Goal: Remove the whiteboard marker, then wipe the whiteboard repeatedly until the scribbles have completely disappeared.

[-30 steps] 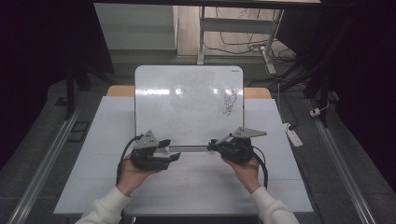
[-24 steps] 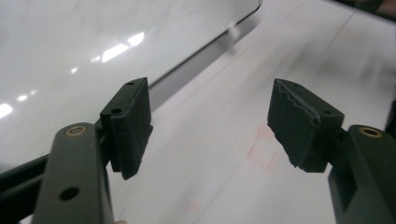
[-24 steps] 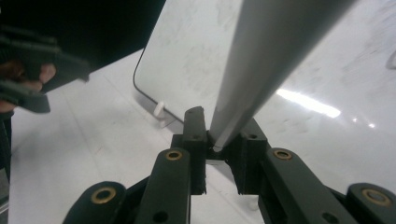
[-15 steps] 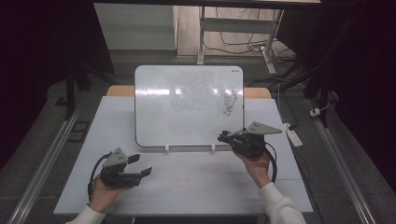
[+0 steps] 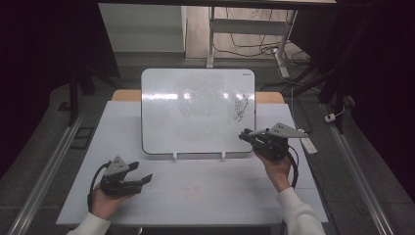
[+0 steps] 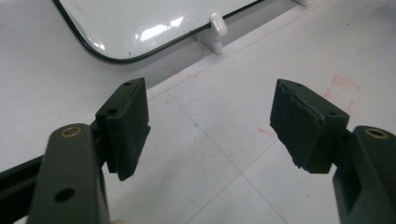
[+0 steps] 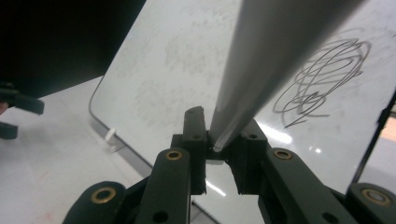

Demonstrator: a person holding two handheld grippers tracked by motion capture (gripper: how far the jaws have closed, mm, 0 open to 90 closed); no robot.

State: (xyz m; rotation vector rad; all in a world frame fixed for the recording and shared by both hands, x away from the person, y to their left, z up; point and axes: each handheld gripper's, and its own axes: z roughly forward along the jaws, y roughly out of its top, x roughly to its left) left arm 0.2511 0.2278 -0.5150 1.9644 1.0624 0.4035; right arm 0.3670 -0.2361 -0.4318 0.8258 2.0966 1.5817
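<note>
A whiteboard [image 5: 195, 112] leans upright on small white feet [image 5: 174, 156] at the middle of the table, with a black scribble [image 5: 241, 108] near its right edge. My right gripper [image 5: 244, 135] hovers at the board's lower right corner. Its jaws are shut on a grey marker [image 7: 261, 70], whose barrel slants up across the right gripper view past the scribble [image 7: 327, 79] on the board [image 7: 177, 60]. My left gripper [image 5: 144, 180] sits low at the table's front left, open and holding nothing. In its own view the left gripper [image 6: 210, 126] faces the board's lower corner [image 6: 140, 18].
The white table top [image 5: 235, 196] carries faint red marks [image 5: 192, 190] in front of the board. A power strip [image 5: 308, 144] lies at the table's right edge. Behind the board are desk legs and cables [image 5: 254, 44] on the floor. Metal rails [image 5: 49, 171] run along both sides.
My left gripper has drawn back from the board's lower edge to the front left of the table. My right gripper has moved right and up to the board's lower right corner.
</note>
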